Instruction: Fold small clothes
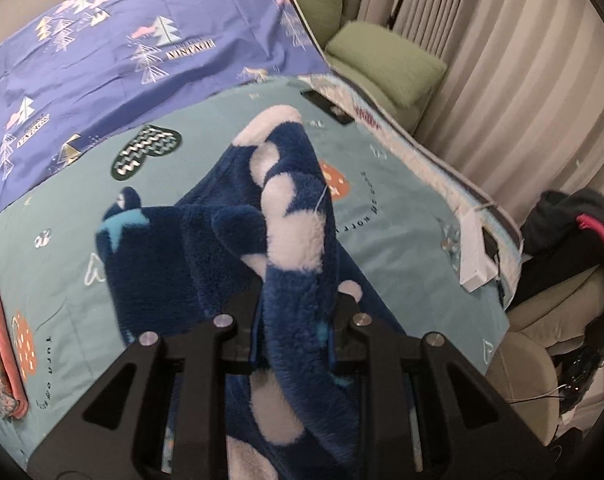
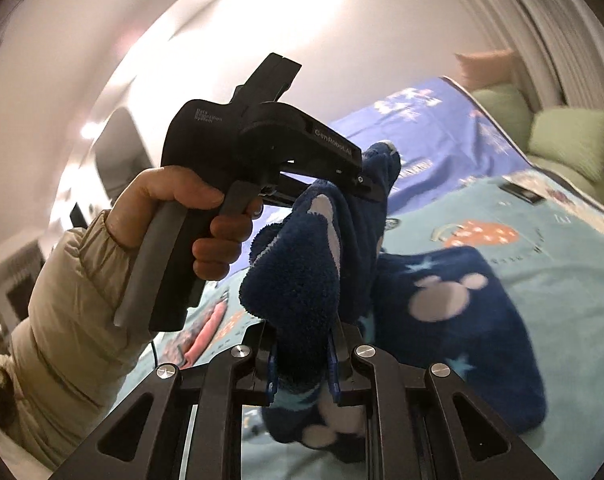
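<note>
The left gripper (image 1: 298, 300) clamps a fold of the blue fleece garment (image 1: 270, 208) at lower center of its view, cloth trailing onto the teal bedsheet (image 1: 401, 216). The right gripper (image 2: 302, 356) likewise pinches the garment, lifted at center, near the hand (image 2: 190, 216).

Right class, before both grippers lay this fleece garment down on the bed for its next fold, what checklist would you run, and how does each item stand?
1. Left gripper shut on the blue fleece garment: ok.
2. Right gripper shut on the same garment: ok.
3. Garment fully lifted off the bedspread: not ok, its lower part lies on it.
4. Fabric hanging flat between the grips: not ok, bunched and twisted.
5. Landing spot free: cannot tell, the garment hides much of it; a white box sits by the bed edge.
</note>
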